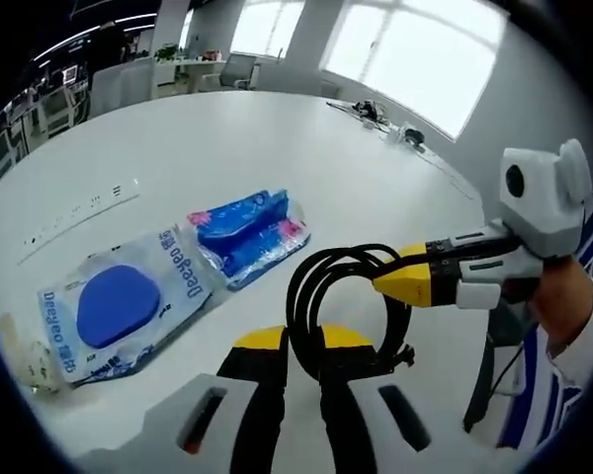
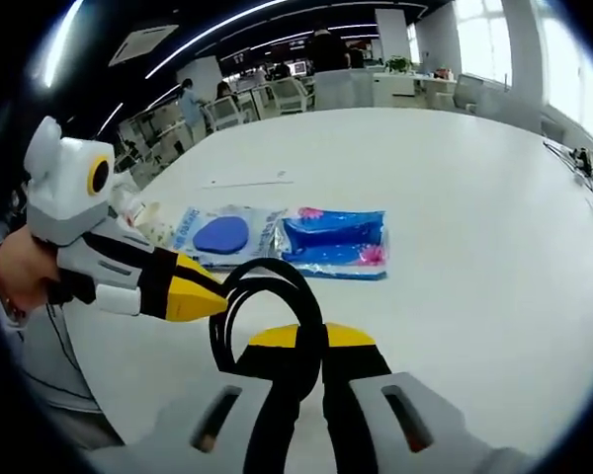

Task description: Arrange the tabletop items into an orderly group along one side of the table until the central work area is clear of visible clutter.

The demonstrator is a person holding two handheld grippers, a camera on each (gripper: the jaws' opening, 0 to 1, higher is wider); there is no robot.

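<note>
Both jaws pinch black cable coil (image 1: 341, 301), left gripper view adds wall windows (image 1: 415, 49)

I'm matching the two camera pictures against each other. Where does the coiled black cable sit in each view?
Left gripper view: the black cable loops at lower centre, above that view's own jaws.
Right gripper view: lower centre-left, the coil above its own jaws.
Shared landmark: the blue packets lying beyond on the white table.

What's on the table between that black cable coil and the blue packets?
Nothing: in the right gripper view, bare white table separates the black cable coil from the blue packets.
</note>
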